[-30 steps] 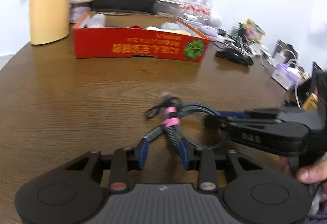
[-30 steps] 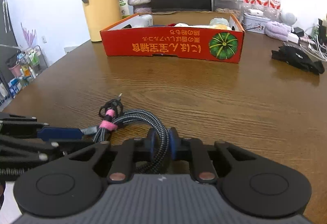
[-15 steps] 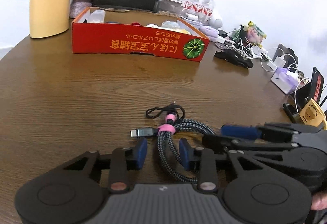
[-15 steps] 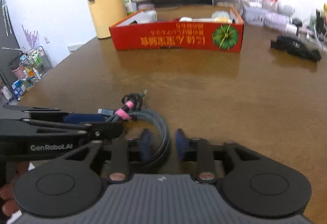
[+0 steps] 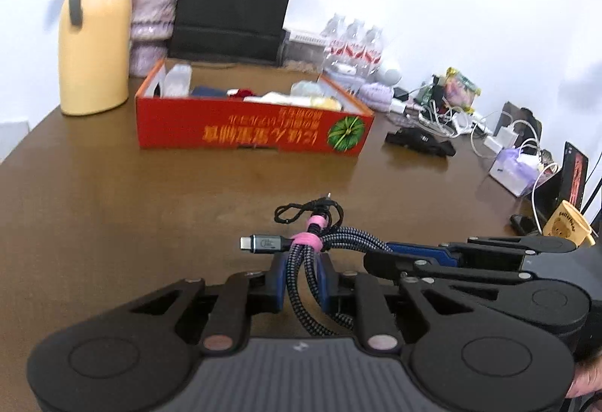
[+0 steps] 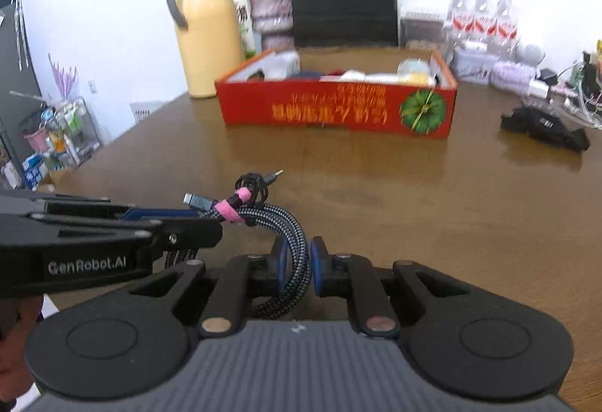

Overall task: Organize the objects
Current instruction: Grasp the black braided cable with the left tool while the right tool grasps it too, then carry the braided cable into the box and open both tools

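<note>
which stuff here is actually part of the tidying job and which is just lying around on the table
Part of the job:
- braided cable bundle, pinched by both tools
- left tool, closing on the bundle
- right tool, also closing on it
- red box, already holding items

Just lying about:
- yellow jug
- black paper bag
- water bottles
- chargers and wires
- yellow mug

Braided cable (image 5: pixel 301 272) between left gripper (image 5: pixel 301 280) jaws
</note>
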Action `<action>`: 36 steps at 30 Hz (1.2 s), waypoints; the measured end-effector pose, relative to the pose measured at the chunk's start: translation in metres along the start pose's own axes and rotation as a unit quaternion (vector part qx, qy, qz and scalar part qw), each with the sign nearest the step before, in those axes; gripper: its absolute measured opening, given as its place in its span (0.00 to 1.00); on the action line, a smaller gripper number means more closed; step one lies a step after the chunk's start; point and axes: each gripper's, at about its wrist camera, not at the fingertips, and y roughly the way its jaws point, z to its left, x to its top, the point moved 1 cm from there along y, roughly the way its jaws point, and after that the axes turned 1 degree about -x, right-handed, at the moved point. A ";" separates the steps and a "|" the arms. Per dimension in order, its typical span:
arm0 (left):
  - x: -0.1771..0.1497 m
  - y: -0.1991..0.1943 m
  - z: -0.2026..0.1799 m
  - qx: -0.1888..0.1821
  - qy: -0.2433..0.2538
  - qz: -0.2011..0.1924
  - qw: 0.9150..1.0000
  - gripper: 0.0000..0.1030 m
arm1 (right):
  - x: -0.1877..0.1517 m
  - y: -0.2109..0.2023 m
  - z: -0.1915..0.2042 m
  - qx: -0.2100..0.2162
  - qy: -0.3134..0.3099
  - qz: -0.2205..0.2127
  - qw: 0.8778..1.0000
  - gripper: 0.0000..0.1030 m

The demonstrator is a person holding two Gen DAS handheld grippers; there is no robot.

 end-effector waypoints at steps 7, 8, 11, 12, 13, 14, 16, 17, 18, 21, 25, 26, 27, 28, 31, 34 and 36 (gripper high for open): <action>0.066 0.024 0.005 -0.016 0.025 -0.034 0.999 0.15 | 0.060 0.018 -0.012 -0.027 -0.038 -0.043 0.998 0.14; 0.083 0.031 0.008 -0.020 0.028 -0.039 0.999 0.15 | 0.075 0.024 -0.017 -0.029 -0.039 -0.050 0.998 0.13; 0.135 0.055 0.018 -0.026 0.029 -0.049 0.998 0.15 | 0.121 0.047 -0.035 -0.024 -0.034 -0.061 0.997 0.13; 0.154 0.067 0.022 -0.025 0.030 -0.050 0.998 0.15 | 0.137 0.057 -0.040 -0.022 -0.031 -0.063 0.997 0.13; 0.169 0.078 0.025 -0.025 0.030 -0.049 0.998 0.15 | 0.153 0.068 -0.046 -0.022 -0.028 -0.063 0.997 0.13; 0.183 0.090 0.031 -0.023 0.027 -0.046 0.998 0.15 | 0.169 0.081 -0.053 -0.019 -0.022 -0.061 0.998 0.13; 0.208 0.116 0.042 -0.013 0.021 -0.040 0.999 0.15 | 0.194 0.108 -0.062 -0.013 -0.012 -0.053 0.998 0.13; 0.217 0.127 0.047 -0.008 0.019 -0.040 0.999 0.15 | 0.203 0.120 -0.065 -0.010 -0.008 -0.050 0.999 0.13; 0.227 0.140 0.054 -0.005 0.014 -0.038 0.999 0.15 | 0.211 0.135 -0.066 -0.013 -0.008 -0.046 0.999 0.13; 0.249 0.178 0.071 0.006 0.012 -0.020 1.000 0.15 | 0.229 0.178 -0.066 -0.041 -0.035 -0.035 0.998 0.13; 0.257 0.233 0.088 0.042 0.022 0.016 0.999 0.15 | 0.241 0.240 -0.082 -0.042 -0.010 0.005 0.999 0.12; 0.253 0.241 0.093 0.049 0.019 0.028 0.998 0.15 | 0.240 0.252 -0.086 -0.036 0.003 0.016 0.999 0.11; 0.249 0.247 0.099 0.051 0.018 0.035 0.998 0.14 | 0.237 0.262 -0.087 -0.033 0.009 0.024 0.999 0.11; 0.244 0.252 0.104 0.054 0.019 0.040 0.998 0.15 | 0.233 0.269 -0.087 -0.037 0.011 0.030 0.999 0.11; 0.233 0.262 0.115 0.049 0.027 0.043 0.998 0.18 | 0.223 0.278 -0.087 -0.048 0.015 0.034 0.998 0.20; 0.234 0.259 0.120 0.046 0.009 0.034 0.998 0.22 | 0.222 0.275 -0.085 -0.050 0.013 0.024 0.998 0.39; 0.237 0.251 0.119 0.048 0.005 0.023 0.999 0.27 | 0.224 0.269 -0.082 -0.056 0.007 0.016 0.998 0.40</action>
